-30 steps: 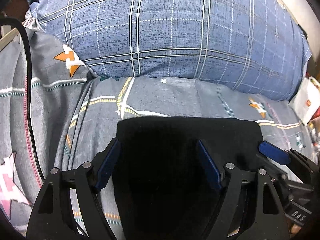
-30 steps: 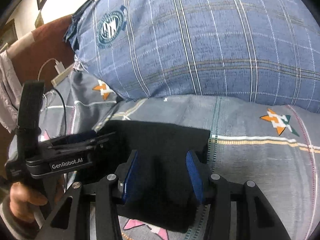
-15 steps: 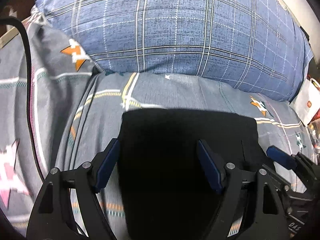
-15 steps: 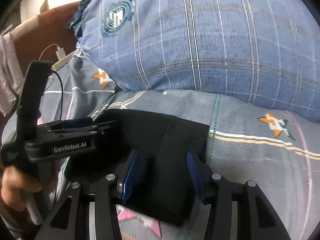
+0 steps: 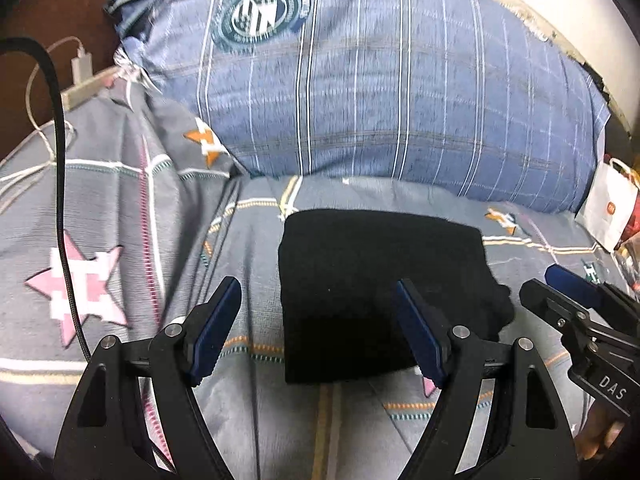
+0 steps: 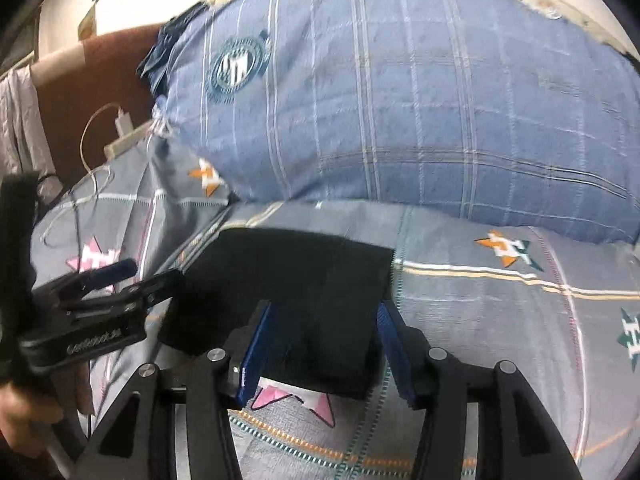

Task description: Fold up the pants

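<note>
The black pants (image 5: 380, 264) lie folded into a flat rectangle on the grey patterned bed sheet (image 5: 120, 208), just in front of a blue plaid pillow. My left gripper (image 5: 318, 286) is open and hovers over the near left part of the pants, its pads clear of the cloth. My right gripper (image 6: 326, 308) is open with its jaws opening. The near right end of the pants (image 6: 296, 264) shows between its blue pads, and they do not pinch it. Each view shows the other gripper: the right gripper (image 5: 568, 284) and the left gripper (image 6: 144, 274).
The big blue plaid pillow (image 5: 380, 92) fills the back. A white charger and cord (image 5: 80, 64) and a black cable (image 5: 60, 160) lie at the left by a brown headboard (image 6: 88, 80). A white paper bag (image 5: 608, 208) stands at the right. A hand (image 6: 24, 412) holds the left gripper.
Both grippers have drawn back and up from the pants, so more pillow and sheet show. The right jaws have widened a little. The pants stay flat on the bed.
</note>
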`<state>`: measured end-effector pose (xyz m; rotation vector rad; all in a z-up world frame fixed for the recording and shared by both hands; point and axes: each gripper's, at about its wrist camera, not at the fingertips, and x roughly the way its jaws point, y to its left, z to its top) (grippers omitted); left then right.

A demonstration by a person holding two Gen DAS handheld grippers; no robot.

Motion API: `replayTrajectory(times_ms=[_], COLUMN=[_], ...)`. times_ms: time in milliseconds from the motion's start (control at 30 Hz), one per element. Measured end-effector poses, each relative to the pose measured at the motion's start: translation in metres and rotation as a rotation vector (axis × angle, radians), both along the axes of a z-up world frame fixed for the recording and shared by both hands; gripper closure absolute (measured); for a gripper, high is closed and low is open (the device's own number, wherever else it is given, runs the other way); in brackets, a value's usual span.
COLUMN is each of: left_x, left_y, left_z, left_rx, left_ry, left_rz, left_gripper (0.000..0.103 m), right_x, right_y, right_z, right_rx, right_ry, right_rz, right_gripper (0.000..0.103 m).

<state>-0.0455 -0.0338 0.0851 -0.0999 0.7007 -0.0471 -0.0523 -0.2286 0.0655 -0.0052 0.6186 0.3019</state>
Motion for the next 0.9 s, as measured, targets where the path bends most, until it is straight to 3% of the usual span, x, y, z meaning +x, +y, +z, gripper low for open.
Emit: replayTrajectory(times_ms=[200,367,500,667,900], left_x=[-0.032,-0.04,-0.043,-0.045,-0.042], left_y=[-0.002,0.001,-0.004,-0.002,-0.009], left_z=[0.018,0.023,0.023,0.021,0.021], left_rx=[0.037,0.036,0.085,0.071,0.171], left_ry=[-0.097,-0.089,-0.075,-0.072,-0.089], left_rz=[0.01,0.021,0.023,0.044,0.074], left_gripper=[0.025,0.025,0.025,0.025,0.025], right_x=[-0.016,-0.027,-0.032,-0.03,-0.027], right_y=[0.003,0.006,0.007,0.002,-0.005], right_z=[0.006,0.012,0.011,0.007,-0.001], right_rx=[0.02,0.017,0.019,0.018,0.026], right_ry=[0.005,-0.009,-0.006,0.018,0.043], right_rz=[-0.04,-0.046,-0.047,-0.065,-0.075], right_gripper=[0.051,0.05,0.048,0.047,0.047])
